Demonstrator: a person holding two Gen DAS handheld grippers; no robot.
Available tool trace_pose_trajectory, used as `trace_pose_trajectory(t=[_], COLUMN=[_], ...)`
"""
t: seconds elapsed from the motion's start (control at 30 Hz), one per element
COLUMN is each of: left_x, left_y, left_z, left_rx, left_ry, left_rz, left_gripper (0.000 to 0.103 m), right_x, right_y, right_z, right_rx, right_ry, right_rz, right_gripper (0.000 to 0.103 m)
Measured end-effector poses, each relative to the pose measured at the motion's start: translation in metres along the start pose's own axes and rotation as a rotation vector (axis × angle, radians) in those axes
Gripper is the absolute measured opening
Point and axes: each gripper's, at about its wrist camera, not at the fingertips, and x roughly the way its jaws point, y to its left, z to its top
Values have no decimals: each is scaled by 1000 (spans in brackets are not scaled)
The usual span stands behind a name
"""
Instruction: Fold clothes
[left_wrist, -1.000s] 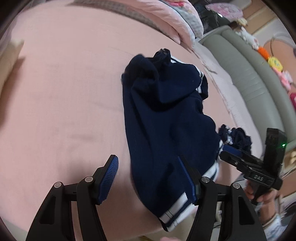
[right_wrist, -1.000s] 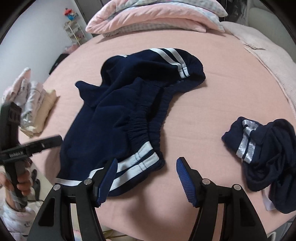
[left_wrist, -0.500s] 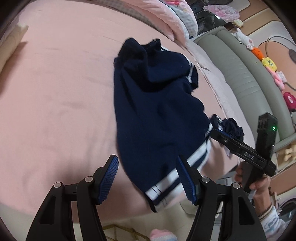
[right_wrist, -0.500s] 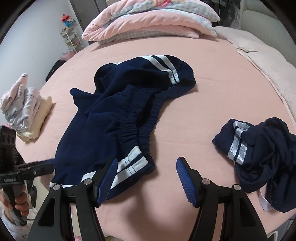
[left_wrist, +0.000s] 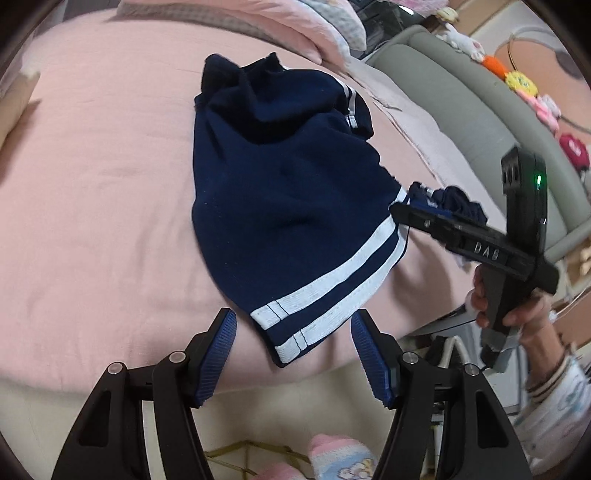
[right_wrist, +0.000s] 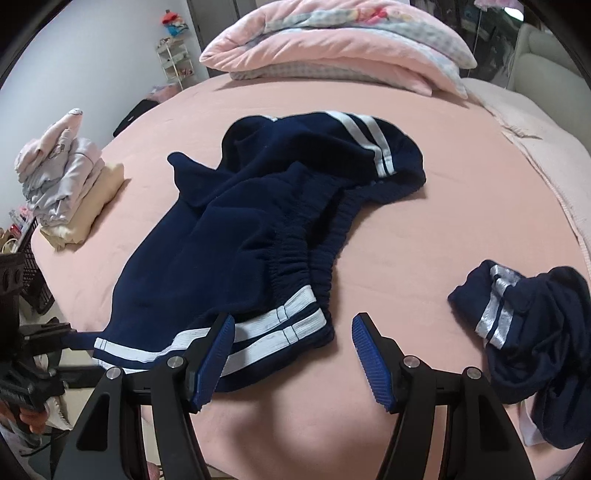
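Two navy garments lie on the pink bed (right_wrist: 443, 206): a pair of navy shorts (right_wrist: 240, 251) with white stripes spread near the front edge, and a smaller crumpled navy garment (right_wrist: 528, 332) well apart at the right. One stack of folded clothes (right_wrist: 70, 188) sits at the bed's left edge, and two pillows (right_wrist: 343, 48) are piled at the far end. The striped hem of the shorts reaches the bed's near edge (one corner hangs just over it), with bare sheet between the two garments. The left gripper (left_wrist: 293, 349) tilts down over that hem, fingers open and empty. The right gripper (right_wrist: 293, 350) also tilts down beside the waistband, fingers open, holding nothing.
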Motion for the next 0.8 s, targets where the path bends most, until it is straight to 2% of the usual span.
trace_pose_trajectory(t=[0.1,0.27,0.43,0.5,0.6,0.67,0.73,0.8], left_x=[6,10,19,23,24,22,20,18], left_y=[-7,-6,-27,-33,-35,-32,-31,-30], left_z=[-3,-8,-19,-23,-25,-25,-21,-16], left_rx=[31,25,177,224,235,227,224,216], left_ry=[-30,-96,-114,-126,-155,-165,-170,-172], left_rz=[30,64,196,253,284,285,277,256], left_gripper=[63,62,62,62,62,57,38,26], right_x=[0,0,5,8,15,15,12,9], right_y=[-1,-3,3,9,11,8,4,6], right_z=[-1,1,1,0,-1,-1,-2,-3], right_rx=[21,56,46,31,17,34,57,55], right_ry=[-6,-9,-4,5,36,40,41,41], right_rz=[2,20,23,18,-28,-33,-10,3], right_gripper=[66,66,65,60,43,37,28,27])
